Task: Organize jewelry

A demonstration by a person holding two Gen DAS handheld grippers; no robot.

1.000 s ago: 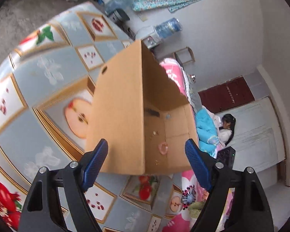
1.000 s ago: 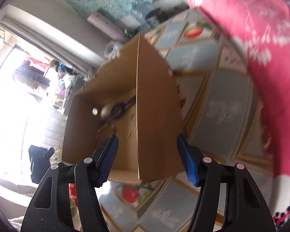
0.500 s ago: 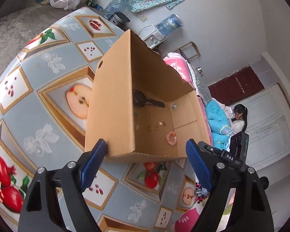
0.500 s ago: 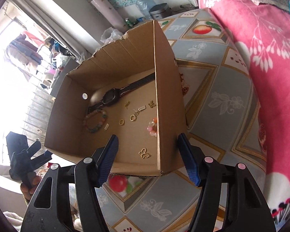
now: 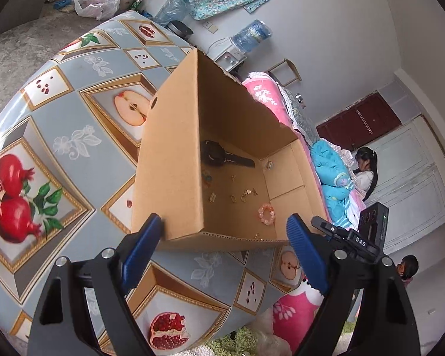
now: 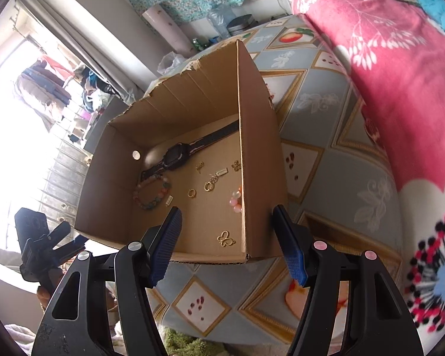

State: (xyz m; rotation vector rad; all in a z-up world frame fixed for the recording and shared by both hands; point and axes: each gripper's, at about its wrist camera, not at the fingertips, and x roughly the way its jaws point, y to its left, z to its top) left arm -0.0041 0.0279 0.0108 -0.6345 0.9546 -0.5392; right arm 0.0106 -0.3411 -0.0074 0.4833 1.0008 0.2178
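Observation:
An open cardboard box (image 5: pixel 175 160) (image 6: pixel 261 154) stands on a table with a fruit-print cloth (image 5: pixel 59 148) (image 6: pixel 326 160). Inside lie a black watch (image 6: pixel 181 154) (image 5: pixel 219 157), a multicoloured bead bracelet (image 6: pixel 152 192), a pink bead bracelet (image 5: pixel 266 214) (image 6: pixel 235 200), a gold butterfly charm (image 6: pixel 226 238) and several small gold rings and charms (image 6: pixel 209 182) (image 5: pixel 240 195). My left gripper (image 5: pixel 222 255) is open and empty, above the box's near edge. My right gripper (image 6: pixel 234 243) is open and empty, at the box's near right corner.
A pink floral blanket (image 6: pixel 400 74) lies on a bed to the right of the table. A child (image 5: pixel 362 172) sits beyond the box. A phone on a stand (image 5: pixel 370 222) (image 6: pixel 32 231) is beside the table. Bags and bottles (image 5: pixel 98 0) lie on the floor.
Both grippers have risen and pulled back from the box, so its inside and the jewelry show more fully. Both stayed open and empty.

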